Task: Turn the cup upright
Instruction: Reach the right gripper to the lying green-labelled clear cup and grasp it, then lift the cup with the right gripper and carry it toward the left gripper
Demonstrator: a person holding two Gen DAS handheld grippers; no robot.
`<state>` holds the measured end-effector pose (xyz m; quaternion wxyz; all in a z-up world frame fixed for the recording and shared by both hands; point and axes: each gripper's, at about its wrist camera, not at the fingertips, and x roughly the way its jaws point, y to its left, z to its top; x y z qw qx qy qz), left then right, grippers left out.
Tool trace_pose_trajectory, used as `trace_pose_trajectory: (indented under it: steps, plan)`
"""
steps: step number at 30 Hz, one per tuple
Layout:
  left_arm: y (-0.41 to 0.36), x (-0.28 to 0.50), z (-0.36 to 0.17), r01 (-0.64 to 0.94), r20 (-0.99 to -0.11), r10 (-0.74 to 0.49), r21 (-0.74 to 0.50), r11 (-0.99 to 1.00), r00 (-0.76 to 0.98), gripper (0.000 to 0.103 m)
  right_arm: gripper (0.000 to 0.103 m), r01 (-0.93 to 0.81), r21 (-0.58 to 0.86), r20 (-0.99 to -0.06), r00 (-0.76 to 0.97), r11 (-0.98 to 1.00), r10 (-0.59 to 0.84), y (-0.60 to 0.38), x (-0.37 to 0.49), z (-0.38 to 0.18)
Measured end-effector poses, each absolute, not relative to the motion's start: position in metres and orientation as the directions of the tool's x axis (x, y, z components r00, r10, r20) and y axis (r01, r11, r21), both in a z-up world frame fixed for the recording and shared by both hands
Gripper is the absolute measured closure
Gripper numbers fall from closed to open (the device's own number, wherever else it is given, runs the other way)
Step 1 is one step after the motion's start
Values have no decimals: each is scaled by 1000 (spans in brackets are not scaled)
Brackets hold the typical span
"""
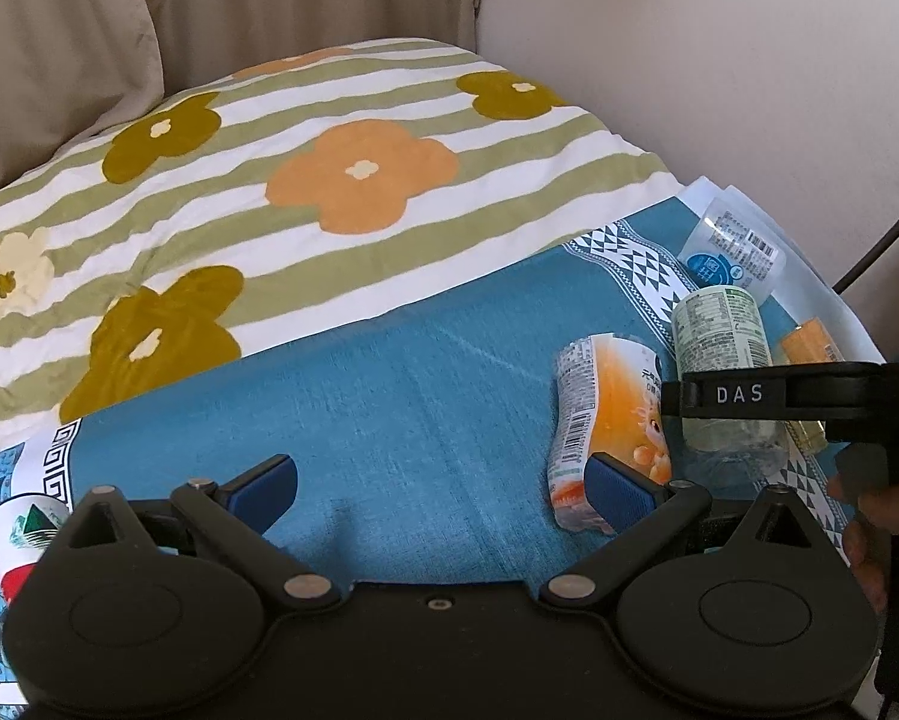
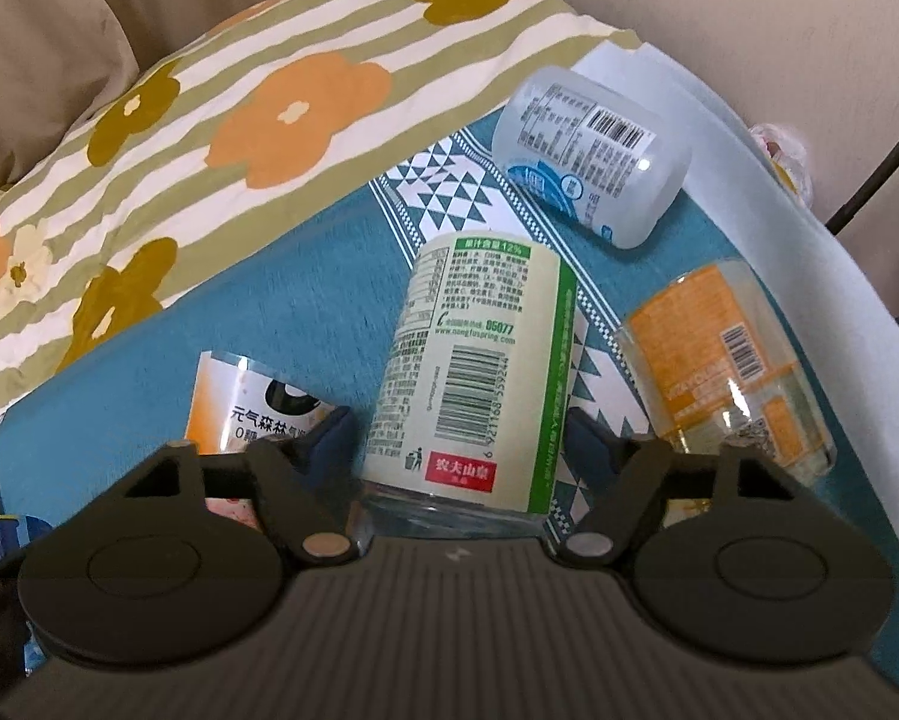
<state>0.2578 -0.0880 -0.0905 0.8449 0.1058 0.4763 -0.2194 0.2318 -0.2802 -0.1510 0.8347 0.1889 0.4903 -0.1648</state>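
Several cut-bottle cups stand upside down on a blue cloth (image 1: 389, 396). The green-labelled cup (image 2: 473, 384) sits between the fingers of my right gripper (image 2: 455, 438); the pads are at its sides, and I cannot tell if they touch it. It also shows in the left wrist view (image 1: 719, 336), with my right gripper's finger (image 1: 743, 393) across it. An orange-and-white cup (image 1: 608, 426) is beside it; in the right wrist view (image 2: 251, 402) it stands at the left. My left gripper (image 1: 443, 492) is open and empty, its right pad in front of the orange-and-white cup.
A blue-labelled clear cup (image 2: 593, 156) lies tilted at the back, and an orange-labelled clear cup (image 2: 719, 360) stands at the right. A striped floral quilt (image 1: 269, 192) covers the far left. A red-and-white cup (image 1: 23, 540) is at the left edge. A wall is on the right.
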Motion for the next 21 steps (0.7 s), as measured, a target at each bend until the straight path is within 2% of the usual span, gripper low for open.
trace_pose_trajectory:
  steps: [12,21]
  plan:
    - [-86,250,-79,432,-835,-230,10,902,500,0,23,419,169,-870,488,892,-64,-279,226,-140]
    - [-77,213,-50,329,-794,-170,39,944,583,0,23,315,171,-835,549,934,-32,-279,204,-103]
